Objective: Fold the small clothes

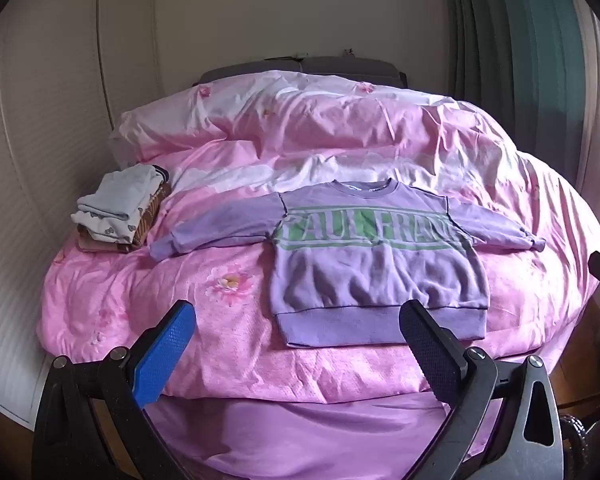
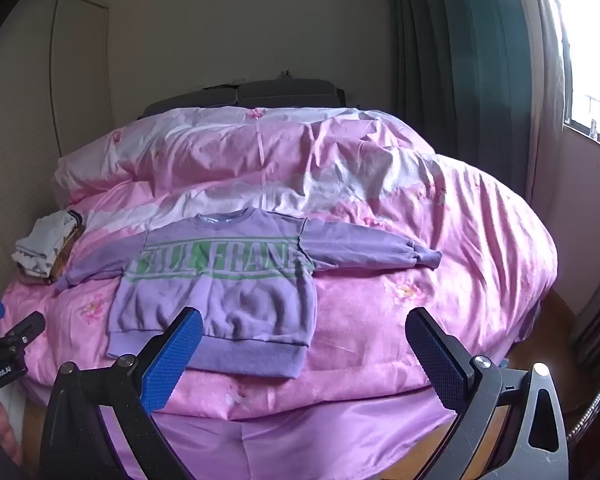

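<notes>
Left gripper (image 1: 298,322) spread wide, empty, purple sweatshirt (image 1: 364,276) lying flat just ahead, sleeves out, on pink duvet (image 1: 100,300), right gripper (image 2: 304,330) equally wide, empty, sweatshirt ahead-left, folded clothes pile (image 1: 118,210) far left of both.

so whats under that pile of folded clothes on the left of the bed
The folded clothes sit on a brown woven basket; only its side and rim show. Whatever is inside it is covered. The basket rests on the pink duvet.
</notes>
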Tool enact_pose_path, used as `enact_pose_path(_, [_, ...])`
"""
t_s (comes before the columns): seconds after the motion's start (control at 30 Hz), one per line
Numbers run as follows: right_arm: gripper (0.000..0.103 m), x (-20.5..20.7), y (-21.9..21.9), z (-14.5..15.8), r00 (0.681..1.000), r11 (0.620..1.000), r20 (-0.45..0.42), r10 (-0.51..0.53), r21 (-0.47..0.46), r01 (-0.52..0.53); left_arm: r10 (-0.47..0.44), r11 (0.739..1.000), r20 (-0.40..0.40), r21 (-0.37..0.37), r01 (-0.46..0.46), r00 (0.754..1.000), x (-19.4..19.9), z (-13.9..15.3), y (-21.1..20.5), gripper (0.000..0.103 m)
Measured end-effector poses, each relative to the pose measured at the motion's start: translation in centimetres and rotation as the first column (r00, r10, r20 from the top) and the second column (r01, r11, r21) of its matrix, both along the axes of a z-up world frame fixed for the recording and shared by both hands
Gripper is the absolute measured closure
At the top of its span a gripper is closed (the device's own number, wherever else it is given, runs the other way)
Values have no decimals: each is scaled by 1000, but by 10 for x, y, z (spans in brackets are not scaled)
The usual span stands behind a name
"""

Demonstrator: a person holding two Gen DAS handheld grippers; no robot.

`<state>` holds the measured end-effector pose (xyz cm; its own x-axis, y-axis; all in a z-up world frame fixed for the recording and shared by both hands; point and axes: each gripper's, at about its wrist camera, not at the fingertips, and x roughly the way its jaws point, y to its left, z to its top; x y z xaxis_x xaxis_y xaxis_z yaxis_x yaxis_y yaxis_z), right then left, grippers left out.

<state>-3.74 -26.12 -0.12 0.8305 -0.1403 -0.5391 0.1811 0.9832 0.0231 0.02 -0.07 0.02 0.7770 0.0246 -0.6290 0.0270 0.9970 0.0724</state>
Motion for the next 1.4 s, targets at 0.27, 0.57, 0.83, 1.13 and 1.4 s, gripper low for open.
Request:
enact_pose_path(0.27, [0, -1, 2, -2, 1000, 1000, 3, -3, -7, 3, 1, 1000, 2, -30, -1, 1000, 1, 0, 4, 0])
enact_pose_path(0.57, [0, -4, 6, -3, 1000, 1000, 12, -4, -11, 4, 5, 1000, 6, -25, -5, 1000, 1, 0, 3, 0])
enact_pose_path(0.83, [0, -5, 1, 13, 1000, 1000, 16, -2, -10, 3, 6, 1000, 14, -28, -5, 1000, 0, 0, 6, 0])
enact_pose_path(1.13, [0, -5, 2, 11, 1000, 1000, 21, -4, -11, 4, 4, 1000, 18, -28, -4, 1000, -2, 1, 8, 0])
enact_pose_path(1.4, [0, -6, 2, 11, 1000, 1000, 22, -7, -10, 7, 3, 1000, 19, -27, -3, 1000, -2, 1, 7, 0])
